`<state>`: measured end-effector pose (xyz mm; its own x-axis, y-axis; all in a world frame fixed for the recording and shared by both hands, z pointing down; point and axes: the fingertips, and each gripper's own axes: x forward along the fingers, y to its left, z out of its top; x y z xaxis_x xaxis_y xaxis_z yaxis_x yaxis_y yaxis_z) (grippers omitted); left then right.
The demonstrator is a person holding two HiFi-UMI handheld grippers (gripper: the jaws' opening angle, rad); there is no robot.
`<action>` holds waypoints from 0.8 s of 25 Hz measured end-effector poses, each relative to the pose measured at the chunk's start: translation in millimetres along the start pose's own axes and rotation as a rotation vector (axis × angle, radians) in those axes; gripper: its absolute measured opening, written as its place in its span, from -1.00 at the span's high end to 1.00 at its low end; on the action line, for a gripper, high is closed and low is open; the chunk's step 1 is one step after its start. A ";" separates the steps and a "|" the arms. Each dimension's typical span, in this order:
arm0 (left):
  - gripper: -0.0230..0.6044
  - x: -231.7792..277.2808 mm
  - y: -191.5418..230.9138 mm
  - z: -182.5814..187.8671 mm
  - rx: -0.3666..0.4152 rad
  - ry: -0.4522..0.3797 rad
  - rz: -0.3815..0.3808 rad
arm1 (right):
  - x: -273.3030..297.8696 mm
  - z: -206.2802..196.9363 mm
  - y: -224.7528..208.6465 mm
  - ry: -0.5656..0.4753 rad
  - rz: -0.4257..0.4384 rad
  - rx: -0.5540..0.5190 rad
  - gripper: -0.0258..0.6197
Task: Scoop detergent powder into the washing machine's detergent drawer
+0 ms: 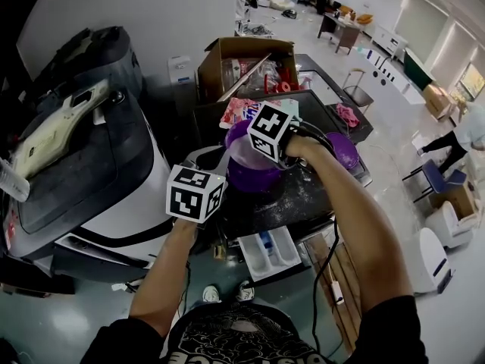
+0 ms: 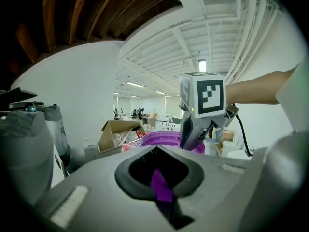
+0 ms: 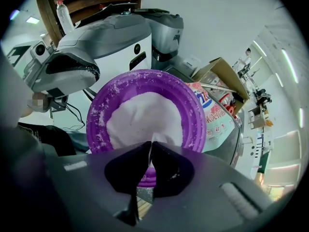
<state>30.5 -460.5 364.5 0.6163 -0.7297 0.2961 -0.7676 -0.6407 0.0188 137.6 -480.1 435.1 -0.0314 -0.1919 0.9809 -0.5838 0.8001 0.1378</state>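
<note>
Right gripper view: right tool (image 3: pixel 150 153) clamped on thin pale scoop handle (image 3: pixel 151 144), tip in powder (image 3: pixel 140 115) heaped in purple bowl (image 3: pixel 194 109), left tool (image 2: pixel 159 180) pinching its rim; powder prob loose, spilly, so carry level to drawer (image 1: pixel 269 252).

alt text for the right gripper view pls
The right claw pinches a thin pale tool, its tip at the white powder in a purple bowl. The left gripper is at the bowl's far rim; a printed bag lies beside it.
</note>
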 end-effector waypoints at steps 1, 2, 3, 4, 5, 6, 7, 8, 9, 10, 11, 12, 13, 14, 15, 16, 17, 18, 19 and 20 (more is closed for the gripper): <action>0.93 -0.2 0.3 -0.2 0.000 -0.001 -0.002 | 0.2 0.1 1.1 0.000 0.003 0.005 0.81; 0.93 -0.2 0.3 -0.3 -0.001 -0.001 -0.004 | 0.1 0.2 2.0 0.000 0.006 0.009 0.81; 0.93 -0.3 0.0 -0.4 -0.002 -0.002 -0.006 | -0.2 0.2 3.0 -0.002 0.010 0.015 0.81; 0.93 -0.2 -0.5 -0.3 -0.002 -0.003 -0.008 | -0.5 0.4 4.0 -0.004 0.014 0.021 0.81; 0.93 -0.1 -1.3 -0.2 -0.002 -0.003 -0.010 | -0.9 0.6 5.1 -0.008 0.019 0.028 0.81; 0.93 0.1 -2.2 0.0 -0.002 -0.004 -0.012 | -1.2 0.9 6.3 -0.011 0.024 0.034 0.81; 0.93 0.2 -3.0 0.1 -0.002 -0.004 -0.014 | -1.4 1.3 7.4 -0.014 0.028 0.039 0.81; 0.93 0.3 -3.6 0.1 -0.002 -0.004 -0.016 | -1.7 1.7 8.4 -0.017 0.032 0.043 0.81; 0.93 0.3 -4.0 0.1 -0.002 -0.004 -0.018 | -2.1 2.2 9.4 -0.019 0.036 0.047 0.81; 0.93 0.2 -4.3 0.2 -0.003 -0.004 -0.019 | -2.6 2.8 10.5 -0.022 0.041 0.052 0.81; 0.93 -0.1 -4.5 0.3 -0.003 -0.005 -0.020 | -3.3 3.4 11.8 -0.025 0.047 0.056 0.81; 0.93 -0.5 -4.8 0.2 -0.004 -0.005 -0.020 | -4.1 4.2 13.3 -0.029 0.054 0.061 0.81; 0.93 -1.0 -5.0 -0.1 -0.004 -0.004 -0.020 | -4.9 5.2 15.0 -0.034 0.062 0.066 0.81; 0.93 -1.4 -5.0 -0.7 -0.005 -0.003 -0.021 | -5.3 6.4 16.6 -0.041 0.069 0.070 0.81; 0.93 -1.9 -4.8 -1.6 -0.005 -0.002 -0.020 | -5.5 7.9 18.2 -0.047 0.075 0.074 0.81; 0.93 -2.3 -4.4 -2.6 -0.005 -0.001 -0.020 | -5.5 9.5 19.7 -0.054 0.082 0.079 0.81; 0.93 -2.7 -4.0 -3.4 -0.005 0.000 -0.020 | -5.5 11.1 21.4 -0.061 0.089 0.083 0.81; 0.93 -3.1 -3.7 -4.1 -0.006 0.000 -0.019 | -5.7 12.5 23.0 -0.067 0.097 0.089 0.81; 0.93 -3.5 -3.4 -4.4 -0.007 0.000 -0.018 | -5.9 13.7 24.6 -0.073 0.106 0.096 0.81; 0.93 -4.1 -3.1 -4.5 -0.008 -0.001 -0.017 | -6.3 14.9 26.0 -0.079 0.115 0.104 0.81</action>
<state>29.6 -454.5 367.5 0.6297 -0.7187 0.2949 -0.7582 -0.6512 0.0319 110.5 -466.5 430.4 -0.1647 -0.1498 0.9749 -0.6529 0.7574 0.0061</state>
